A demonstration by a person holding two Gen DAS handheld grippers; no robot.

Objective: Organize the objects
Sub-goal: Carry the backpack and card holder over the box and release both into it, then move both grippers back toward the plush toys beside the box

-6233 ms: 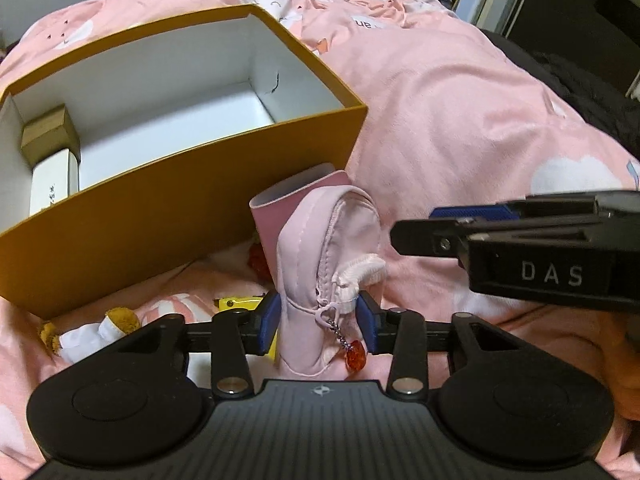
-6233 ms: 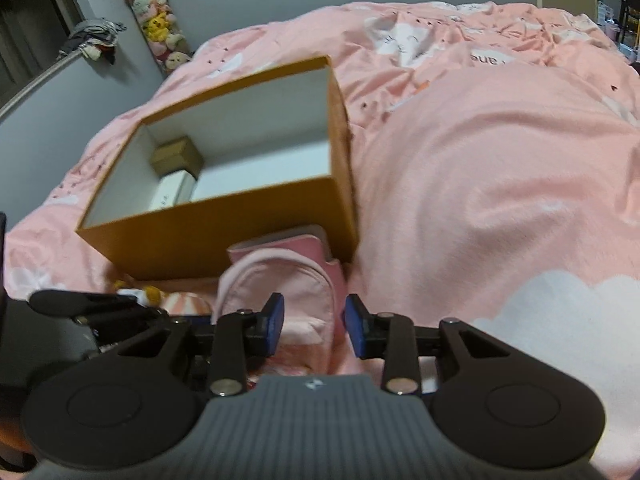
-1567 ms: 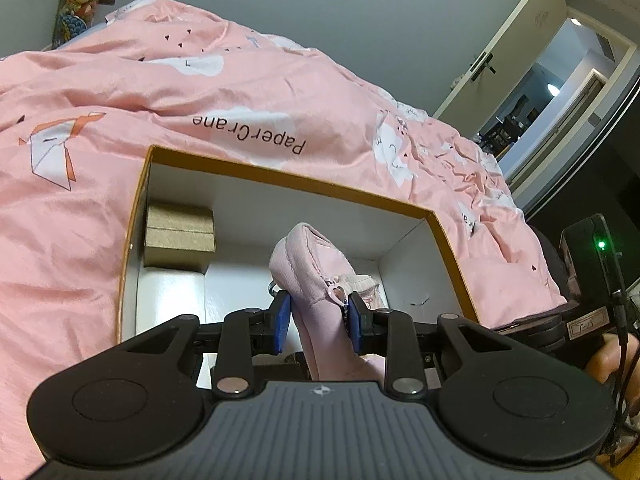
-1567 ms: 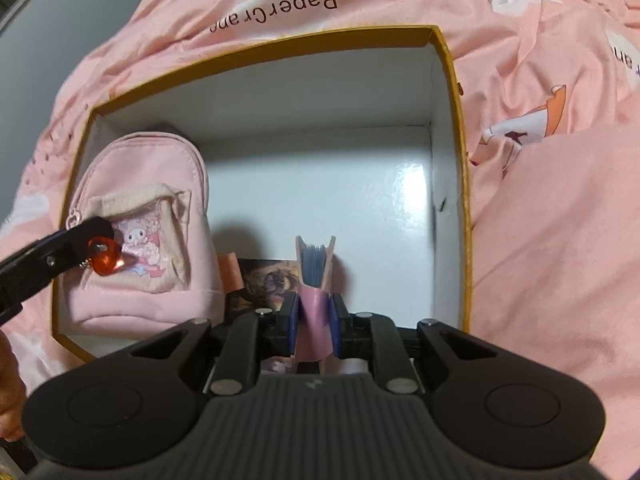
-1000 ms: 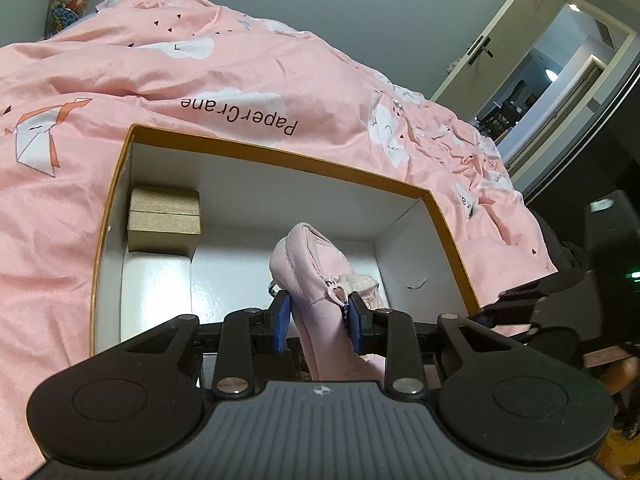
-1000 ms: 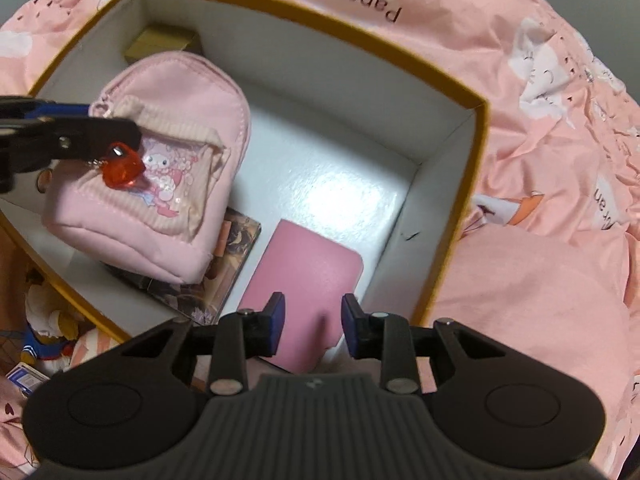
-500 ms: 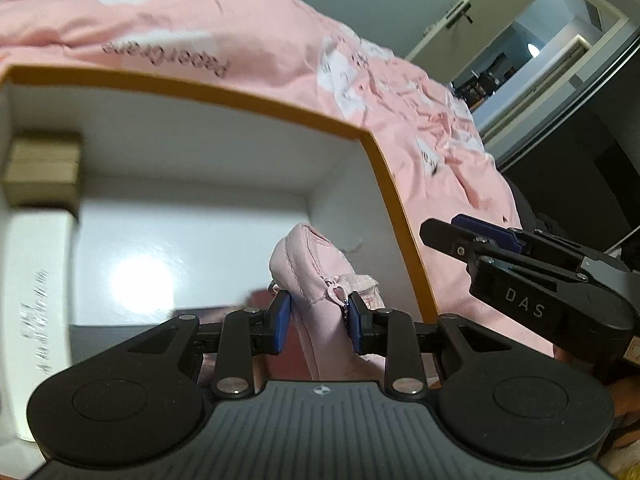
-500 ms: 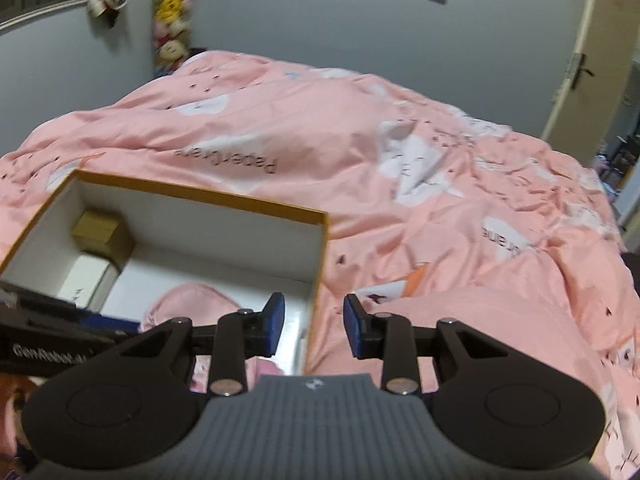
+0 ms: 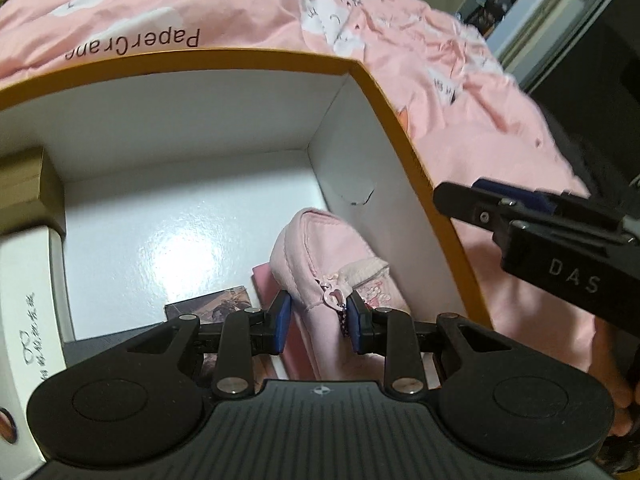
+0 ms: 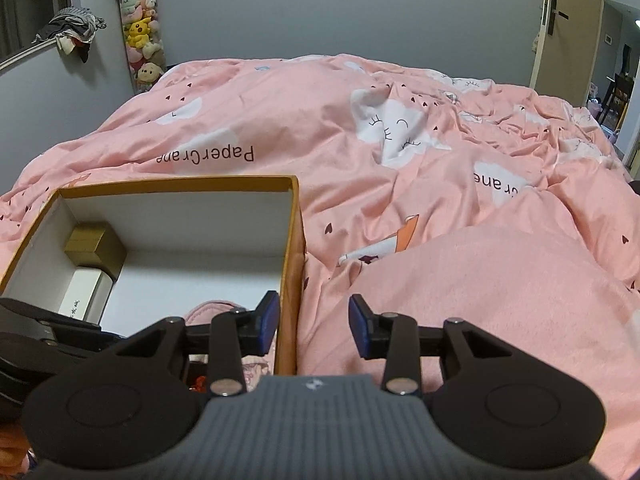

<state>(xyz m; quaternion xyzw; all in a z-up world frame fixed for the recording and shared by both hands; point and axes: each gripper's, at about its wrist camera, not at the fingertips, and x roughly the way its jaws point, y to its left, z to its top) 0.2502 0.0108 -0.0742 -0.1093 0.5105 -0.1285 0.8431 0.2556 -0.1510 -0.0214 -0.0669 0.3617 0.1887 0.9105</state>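
Observation:
My left gripper (image 9: 319,317) is shut on a small pink backpack (image 9: 320,252) and holds it inside the orange box (image 9: 404,136), near the box's right wall. Under it lie a pink wallet (image 9: 266,280) and a dark picture card (image 9: 216,306). My right gripper (image 10: 313,327) is open and empty, hovering over the box's right wall (image 10: 294,248). It also shows in the left wrist view (image 9: 500,204) at the right. The backpack's top (image 10: 208,310) shows in the right wrist view.
A brown cardboard box (image 9: 28,192) and a white box (image 9: 32,312) stand at the left end of the orange box. The box rests on a pink duvet (image 10: 440,160). A column of plush toys (image 10: 142,28) stands by the far wall.
My left gripper has lowered the backpack deeper into the box, toward the right wall. My right gripper let go of the pink wallet earlier and has pulled back above the box's right wall.

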